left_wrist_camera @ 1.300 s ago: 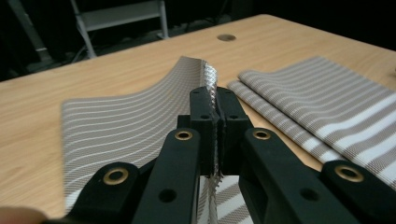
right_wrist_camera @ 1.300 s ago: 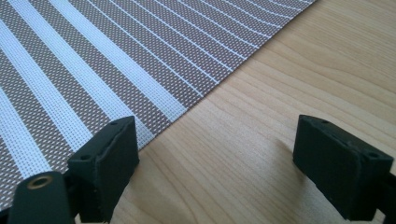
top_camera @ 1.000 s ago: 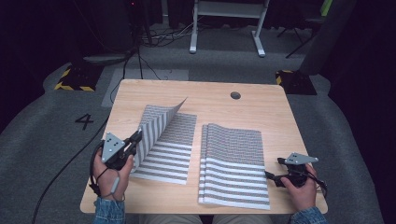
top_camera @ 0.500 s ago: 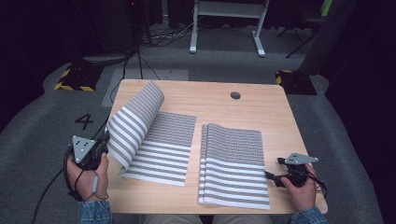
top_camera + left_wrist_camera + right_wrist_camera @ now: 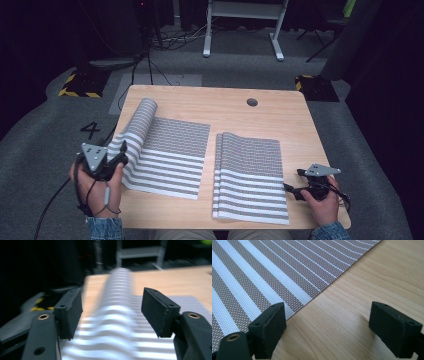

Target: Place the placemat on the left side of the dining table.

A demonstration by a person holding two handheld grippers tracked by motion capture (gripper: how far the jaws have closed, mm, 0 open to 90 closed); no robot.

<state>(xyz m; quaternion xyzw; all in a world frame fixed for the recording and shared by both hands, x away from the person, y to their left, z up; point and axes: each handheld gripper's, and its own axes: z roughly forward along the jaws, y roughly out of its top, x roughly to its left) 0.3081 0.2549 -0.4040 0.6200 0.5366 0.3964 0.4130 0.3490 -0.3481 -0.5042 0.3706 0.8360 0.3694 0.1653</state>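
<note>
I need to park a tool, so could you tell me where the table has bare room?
Free: the far strip of table beyond both mats, and the near-left corner. Crowded: the left mat and folded mat fill the middle, with a narrow gap between.

Two striped mats lay side by side on the table [image 5: 295, 107]: the left mat [image 5: 172, 150] sat farther back than the right mat [image 5: 250, 175], which reached the near edge. A cable hole [image 5: 252, 102] lay in the tabletop at the far side, right of centre.
</note>
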